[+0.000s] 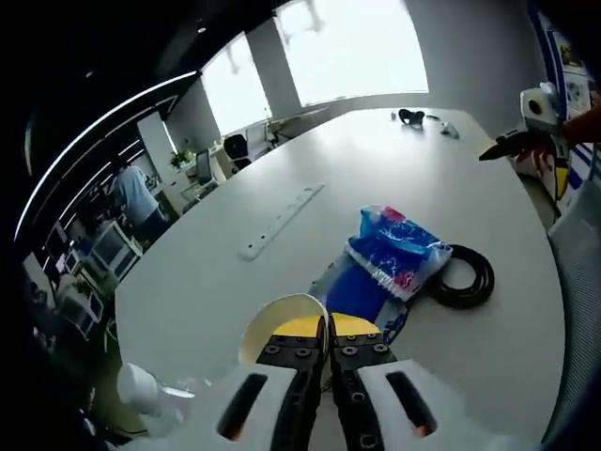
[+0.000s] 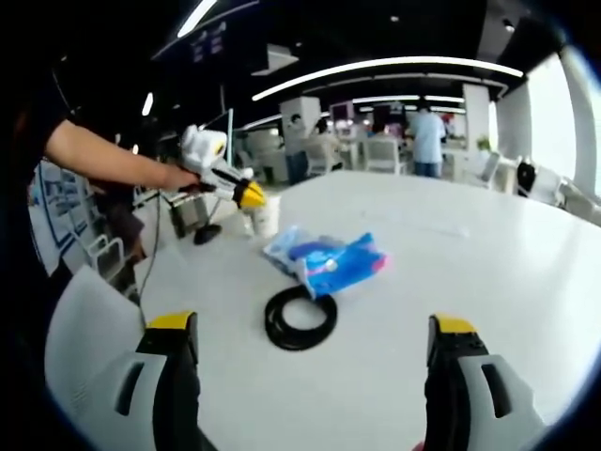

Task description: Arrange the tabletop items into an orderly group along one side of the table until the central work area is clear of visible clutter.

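Blue snack bag [image 2: 327,257] lies mid-desk, crumpled, its near edge touching or slightly overlapping the black cable coil [image 2: 300,319], which sits at 6 o'clock of it in the right gripper view. White paper cup [image 2: 264,215] stands at 10 o'clock of the bag, near the desk edge.

Left gripper [image 1: 327,343] has its fingers pressed narrow together on the cup's rim [image 1: 282,315]. Looks like the cup is gripped, wall pinched between them. Right gripper [image 2: 315,334] hangs well back from the coil, fingers spread wide, holding nothing.

Step in hand, my guess: moving the cup to one side. Bag and coil not yet shifted. Next move probably calls for setting the cup down along an edge, then right gripper coming in low on the coil or bag.

Hard to tell: cup contents hidden; a clear plastic thing [image 1: 150,393] at 7 o'clock, cut off. Dark small items [image 1: 411,116] at the far end of the white desk [image 1: 282,160], too small to name.
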`<action>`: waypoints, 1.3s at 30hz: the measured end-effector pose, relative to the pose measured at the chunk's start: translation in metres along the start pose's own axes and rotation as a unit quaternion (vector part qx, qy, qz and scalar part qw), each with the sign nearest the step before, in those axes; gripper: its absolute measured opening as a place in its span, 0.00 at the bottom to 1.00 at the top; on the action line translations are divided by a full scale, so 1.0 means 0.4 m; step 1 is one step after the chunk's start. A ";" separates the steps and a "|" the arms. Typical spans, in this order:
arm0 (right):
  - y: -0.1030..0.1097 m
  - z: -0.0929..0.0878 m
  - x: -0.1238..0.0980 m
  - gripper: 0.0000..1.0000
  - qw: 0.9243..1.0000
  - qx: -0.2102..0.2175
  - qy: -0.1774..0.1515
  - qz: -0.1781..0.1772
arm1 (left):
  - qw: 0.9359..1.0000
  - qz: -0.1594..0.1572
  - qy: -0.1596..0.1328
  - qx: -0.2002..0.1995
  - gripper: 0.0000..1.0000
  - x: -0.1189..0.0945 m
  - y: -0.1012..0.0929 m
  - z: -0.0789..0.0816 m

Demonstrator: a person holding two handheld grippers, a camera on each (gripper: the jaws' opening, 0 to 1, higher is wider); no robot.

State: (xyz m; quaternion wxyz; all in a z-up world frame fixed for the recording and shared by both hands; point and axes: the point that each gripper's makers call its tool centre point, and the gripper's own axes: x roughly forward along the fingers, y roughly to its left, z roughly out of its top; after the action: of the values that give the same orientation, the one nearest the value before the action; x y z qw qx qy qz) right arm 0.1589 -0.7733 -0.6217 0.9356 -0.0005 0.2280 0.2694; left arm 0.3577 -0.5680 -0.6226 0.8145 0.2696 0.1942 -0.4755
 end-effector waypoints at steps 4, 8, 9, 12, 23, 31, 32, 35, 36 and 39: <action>-0.007 -0.005 -0.003 1.00 1.000 0.001 0.002 -0.003 | 1.000 0.014 0.000 0.003 0.00 0.008 0.015 -0.010; -0.013 -0.005 -0.006 1.00 1.000 0.003 0.002 -0.006 | 0.999 0.030 0.002 0.012 0.00 0.007 0.022 -0.018; -0.014 -0.006 -0.006 1.00 1.000 0.003 0.002 -0.006 | 0.999 0.031 0.002 0.011 0.00 0.007 0.023 -0.019; -0.017 -0.009 -0.007 1.00 1.000 0.003 0.004 -0.007 | 0.999 0.034 0.007 0.012 0.00 0.013 0.027 -0.029; -0.031 -0.018 -0.014 1.00 1.000 0.004 0.012 -0.013 | 0.999 0.046 0.011 0.021 0.00 0.039 0.027 -0.045; -0.041 -0.028 -0.017 1.00 1.000 0.005 0.019 -0.017 | 0.998 0.057 0.014 0.014 0.00 0.044 0.040 -0.058; -0.042 -0.028 -0.017 1.00 1.000 0.005 0.019 -0.017 | 0.998 0.057 0.013 0.010 0.00 0.046 0.040 -0.060; -0.043 -0.031 -0.018 1.00 1.000 0.005 0.022 -0.017 | 0.998 0.060 0.016 0.010 0.00 0.048 0.039 -0.065; -0.044 -0.033 -0.018 1.00 1.000 0.005 0.023 -0.017 | 0.998 0.061 0.014 0.007 0.00 0.050 0.039 -0.066; -0.046 -0.037 -0.019 1.00 0.999 0.005 0.026 -0.018 | 0.998 0.060 0.016 0.004 0.00 0.054 0.034 -0.073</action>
State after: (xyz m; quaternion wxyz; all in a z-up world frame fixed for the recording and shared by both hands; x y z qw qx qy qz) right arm 0.1559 -0.7946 -0.6341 0.9340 -0.0070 0.2539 0.2515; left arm 0.3781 -0.5586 -0.6543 0.8374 0.2916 0.1887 -0.4220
